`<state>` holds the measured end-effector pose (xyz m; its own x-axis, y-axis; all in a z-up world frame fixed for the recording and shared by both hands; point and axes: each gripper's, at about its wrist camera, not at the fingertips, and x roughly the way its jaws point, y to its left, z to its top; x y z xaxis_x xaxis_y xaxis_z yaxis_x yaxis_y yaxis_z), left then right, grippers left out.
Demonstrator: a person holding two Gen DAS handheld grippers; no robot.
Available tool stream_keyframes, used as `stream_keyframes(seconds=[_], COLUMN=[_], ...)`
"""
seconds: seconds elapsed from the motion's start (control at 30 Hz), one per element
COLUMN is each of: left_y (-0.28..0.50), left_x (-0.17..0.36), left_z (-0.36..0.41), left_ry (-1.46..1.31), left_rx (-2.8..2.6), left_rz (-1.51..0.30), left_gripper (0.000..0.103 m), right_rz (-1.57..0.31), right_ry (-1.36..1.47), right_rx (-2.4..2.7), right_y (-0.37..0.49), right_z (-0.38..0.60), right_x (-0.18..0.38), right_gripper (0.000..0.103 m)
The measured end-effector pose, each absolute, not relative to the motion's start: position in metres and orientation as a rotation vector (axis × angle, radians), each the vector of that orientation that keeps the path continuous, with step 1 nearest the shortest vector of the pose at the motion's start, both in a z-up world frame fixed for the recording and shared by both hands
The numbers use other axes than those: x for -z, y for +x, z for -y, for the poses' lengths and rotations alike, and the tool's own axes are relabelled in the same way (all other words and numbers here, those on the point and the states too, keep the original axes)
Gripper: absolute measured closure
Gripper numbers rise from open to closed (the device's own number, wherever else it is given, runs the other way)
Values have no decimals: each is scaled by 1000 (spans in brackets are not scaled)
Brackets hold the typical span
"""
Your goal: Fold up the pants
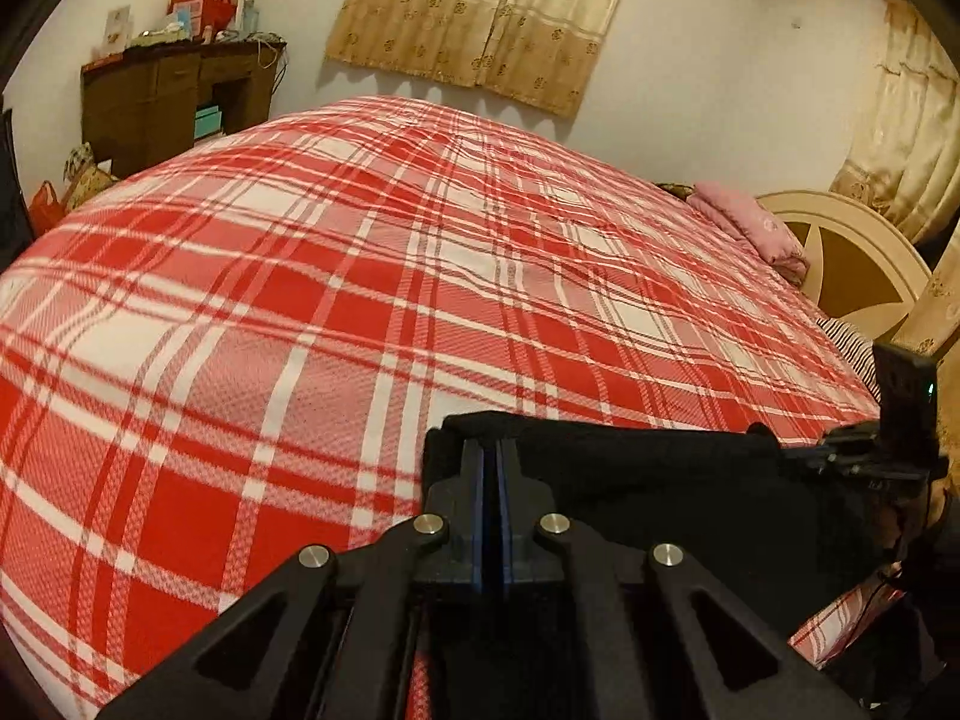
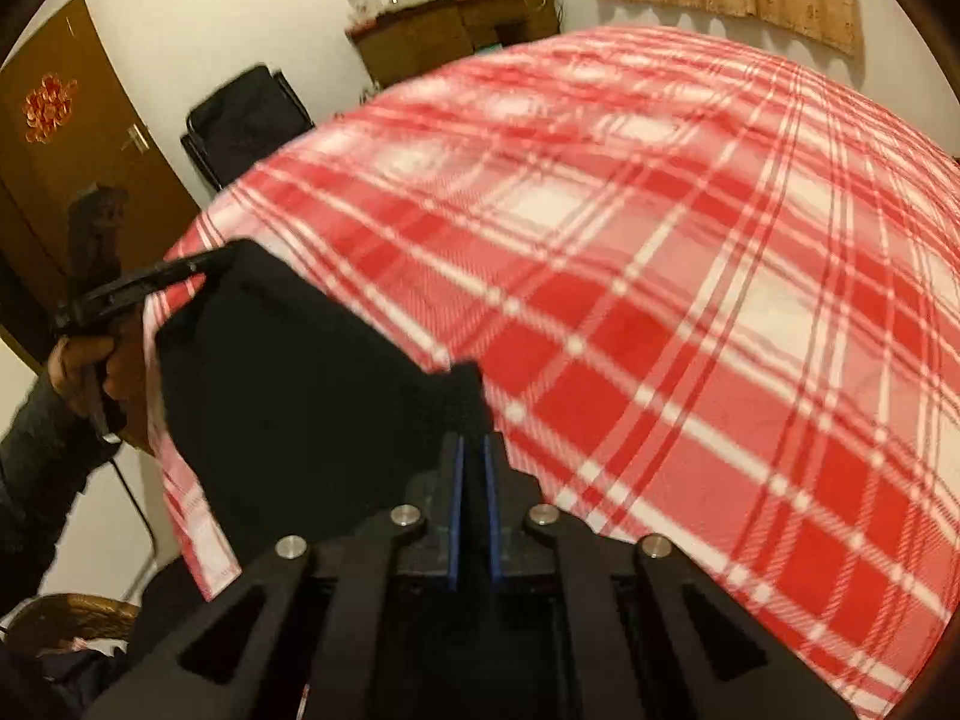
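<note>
The black pants [image 1: 672, 480] hang stretched between my two grippers at the near edge of the bed. My left gripper [image 1: 492, 450] is shut on one top corner of the pants. My right gripper [image 2: 474, 444] is shut on the other corner of the pants [image 2: 288, 384], which drape down over the bed edge. The right gripper also shows at the right of the left wrist view [image 1: 864, 450], and the left gripper at the left of the right wrist view [image 2: 198, 267], each pinching the cloth. The lower part of the pants is hidden below both views.
The bed has a red and white plaid cover [image 1: 360, 300]. A pink pillow [image 1: 750, 228] and a cream headboard [image 1: 852, 258] lie at the right. A brown dresser [image 1: 174, 102], a black chair [image 2: 246, 120] and a brown door [image 2: 66, 138] stand beyond the bed.
</note>
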<state>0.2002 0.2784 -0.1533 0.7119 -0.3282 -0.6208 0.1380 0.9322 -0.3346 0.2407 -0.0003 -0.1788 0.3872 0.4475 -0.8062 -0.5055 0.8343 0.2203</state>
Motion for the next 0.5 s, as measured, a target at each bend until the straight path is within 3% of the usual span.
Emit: stream_keyframes(seconds=[0.17, 0.27, 0.3, 0.33, 0.5], left_y=[197, 185, 181, 175, 150], left_x=[152, 144, 142, 141, 156], left_z=[-281, -280, -279, -279, -268], left_ry=[-275, -266, -250, -227, -126], left_rx=[261, 241, 225, 198, 157], left_rz=[-745, -746, -745, -749, -777], left_gripper=[99, 96, 96, 96, 95], right_rz=[-985, -972, -966, -959, -932], right_ry=[-107, -81, -75, -69, -37], right_rx=[-612, -589, -572, -559, -539], right_y=[234, 237, 237, 236, 219], right_z=[-3, 5, 9, 12, 30], right_x=[184, 179, 177, 175, 166], right_gripper=[92, 71, 55, 47, 45])
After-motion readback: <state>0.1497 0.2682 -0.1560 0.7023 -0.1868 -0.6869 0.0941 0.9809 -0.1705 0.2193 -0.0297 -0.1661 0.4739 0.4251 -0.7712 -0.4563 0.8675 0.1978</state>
